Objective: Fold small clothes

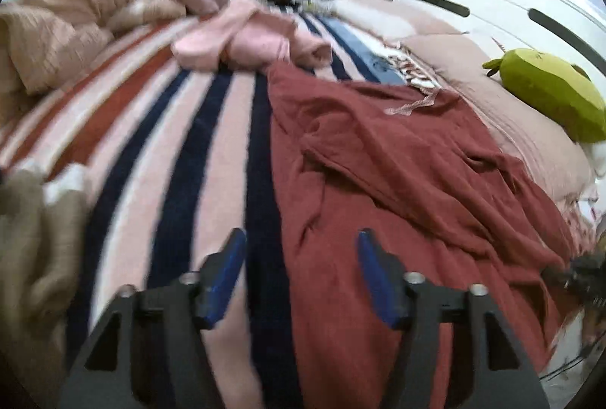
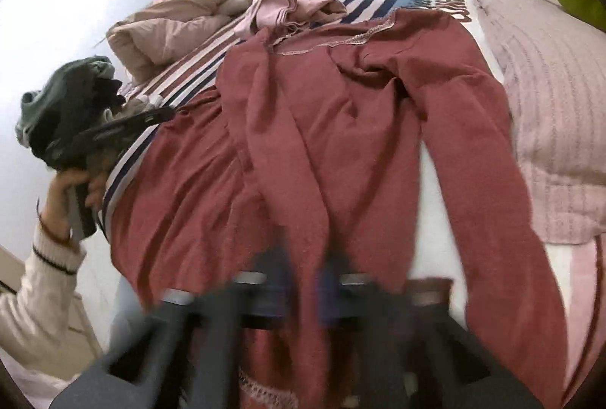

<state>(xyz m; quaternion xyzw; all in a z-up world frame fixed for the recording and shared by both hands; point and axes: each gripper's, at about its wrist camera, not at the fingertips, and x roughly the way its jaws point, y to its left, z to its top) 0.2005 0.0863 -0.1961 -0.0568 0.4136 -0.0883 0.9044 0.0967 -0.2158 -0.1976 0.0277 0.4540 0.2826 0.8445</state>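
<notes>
Right tool (image 2: 303, 280) motion-blurred over the red garment (image 2: 341, 128), grip indistinct

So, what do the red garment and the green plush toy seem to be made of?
Red garment: seemingly a soft matte knit, cotton-like; it drapes in loose wrinkles, with lace-like trim at the neckline. Green plush toy: probably smooth synthetic plush; rounded, stuffed shape with a faint sheen, though blur hides its texture.

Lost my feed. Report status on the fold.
Left gripper open, empty, over red top's edge. Right gripper shut, blurred, at the hem. Top spread on bed, unfolded. Pink garment beyond, clear.
</notes>
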